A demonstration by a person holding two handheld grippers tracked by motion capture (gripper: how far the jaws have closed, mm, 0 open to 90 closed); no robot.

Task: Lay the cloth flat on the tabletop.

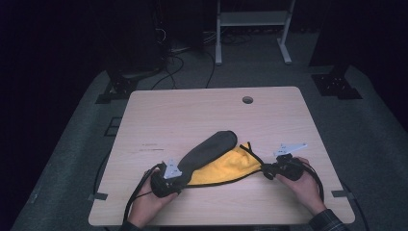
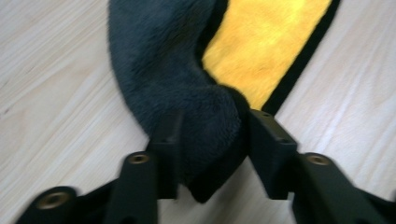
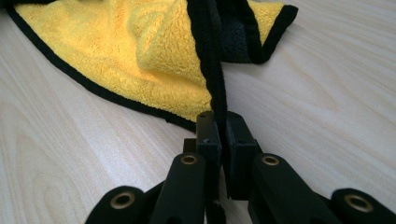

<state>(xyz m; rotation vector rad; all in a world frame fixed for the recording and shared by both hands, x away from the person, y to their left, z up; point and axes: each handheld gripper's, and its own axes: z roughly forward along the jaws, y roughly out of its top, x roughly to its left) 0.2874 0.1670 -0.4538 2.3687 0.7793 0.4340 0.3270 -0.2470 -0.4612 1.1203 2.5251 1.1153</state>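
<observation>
High view: cloth [image 1: 219, 166] stretched between left tongs [image 1: 177, 179] and right tongs [image 1: 266, 171], both clamping it.

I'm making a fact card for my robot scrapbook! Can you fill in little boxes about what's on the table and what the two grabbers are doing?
Table: light wood table, round hole near the far edge
Thing on it: one cloth, yellow on one side, dark grey on the other, black trim
Left gripper: closed around a bunched grey corner of the cloth
Right gripper: pinching the cloth's black edge
Cloth state: stretched between both grippers, grey part folded over the yellow
</observation>
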